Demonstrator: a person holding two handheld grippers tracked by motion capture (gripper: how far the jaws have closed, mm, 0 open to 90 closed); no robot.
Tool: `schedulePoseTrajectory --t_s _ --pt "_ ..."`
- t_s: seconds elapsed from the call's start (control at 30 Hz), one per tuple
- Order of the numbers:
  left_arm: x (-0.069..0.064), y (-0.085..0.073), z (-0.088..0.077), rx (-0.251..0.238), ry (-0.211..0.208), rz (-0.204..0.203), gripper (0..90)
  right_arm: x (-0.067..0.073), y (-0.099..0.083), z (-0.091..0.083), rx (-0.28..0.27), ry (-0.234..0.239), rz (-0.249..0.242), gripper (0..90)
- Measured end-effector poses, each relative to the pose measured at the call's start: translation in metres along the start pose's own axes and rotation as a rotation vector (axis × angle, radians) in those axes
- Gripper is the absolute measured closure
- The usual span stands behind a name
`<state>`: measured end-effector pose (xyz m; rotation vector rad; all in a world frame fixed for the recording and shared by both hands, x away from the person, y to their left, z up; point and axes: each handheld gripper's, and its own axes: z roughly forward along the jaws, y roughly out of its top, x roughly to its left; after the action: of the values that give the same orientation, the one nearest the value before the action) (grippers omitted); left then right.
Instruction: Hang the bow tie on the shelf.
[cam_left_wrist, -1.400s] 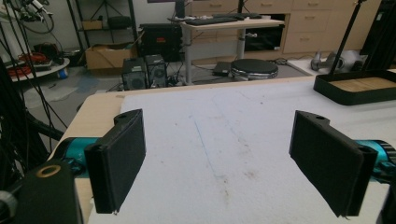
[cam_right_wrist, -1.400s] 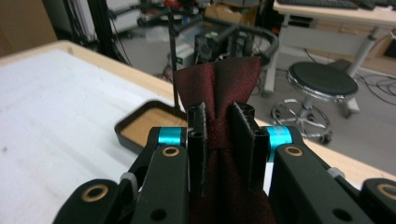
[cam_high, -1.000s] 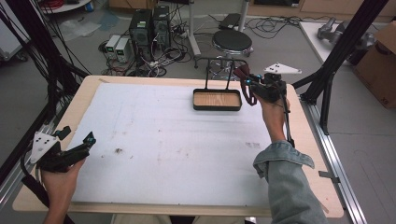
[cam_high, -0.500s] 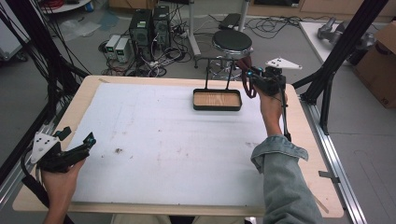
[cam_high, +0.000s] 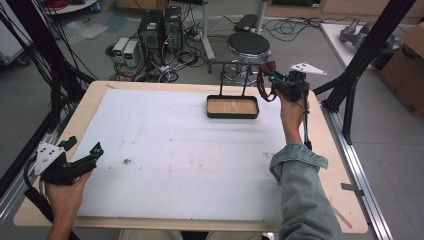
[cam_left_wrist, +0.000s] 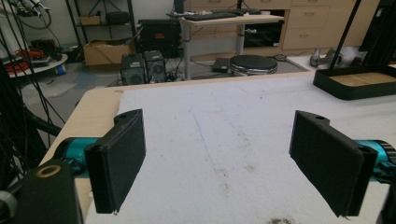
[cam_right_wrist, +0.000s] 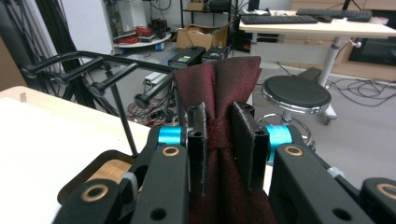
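Jaws of the right gripper (cam_high: 274, 81) are clamped on the knot of a dark red fabric bow tie (cam_right_wrist: 223, 93), which stands up between them in the right gripper view, its wings spreading above the pads. In the high view this gripper is held in the air at the far right of the table, just right of a black rectangular tray with a wooden floor (cam_high: 233, 106) and a thin black metal rack rising from its far side. The tray sits on a white foam mat (cam_high: 175, 150) that covers most of the light wooden table (cam_high: 95, 97). At the near left corner the left gripper (cam_high: 95, 151) rests low over the mat's edge, its two black pads (cam_left_wrist: 122, 158) set wide apart with nothing between them. A black round stool (cam_high: 248, 44) stands on the floor beyond the table.
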<state>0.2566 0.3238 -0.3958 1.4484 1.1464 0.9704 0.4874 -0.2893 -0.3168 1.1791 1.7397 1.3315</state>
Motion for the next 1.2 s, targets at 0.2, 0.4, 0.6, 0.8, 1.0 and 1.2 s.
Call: schedulePoseTrajectory --t_s 0.2,0.4,0.6,0.8,1.0,1.2 --pt "0.000 -0.001 0.000 0.004 0.000 0.002 18.7 -0.006 -0.004 0.004 0.003 0.001 0.030 76.1" --pt "0.000 -0.001 -0.001 0.003 -0.002 0.002 18.8 -0.009 -0.007 0.005 0.005 0.016 0.061 76.0" --pt "0.000 -0.001 -0.001 0.003 -0.003 0.003 18.8 -0.013 -0.010 0.007 0.005 0.052 0.122 75.8" --pt "0.000 -0.001 -0.001 0.001 -0.002 0.003 18.7 -0.021 -0.012 0.006 -0.011 0.070 0.190 75.8" --pt "-0.001 -0.001 0.000 0.005 -0.004 0.005 18.8 -0.025 -0.015 0.008 -0.020 0.043 0.204 75.8" --pt "-0.002 -0.002 0.001 0.005 -0.006 0.006 18.8 -0.023 -0.017 0.013 -0.013 0.035 0.201 75.7"
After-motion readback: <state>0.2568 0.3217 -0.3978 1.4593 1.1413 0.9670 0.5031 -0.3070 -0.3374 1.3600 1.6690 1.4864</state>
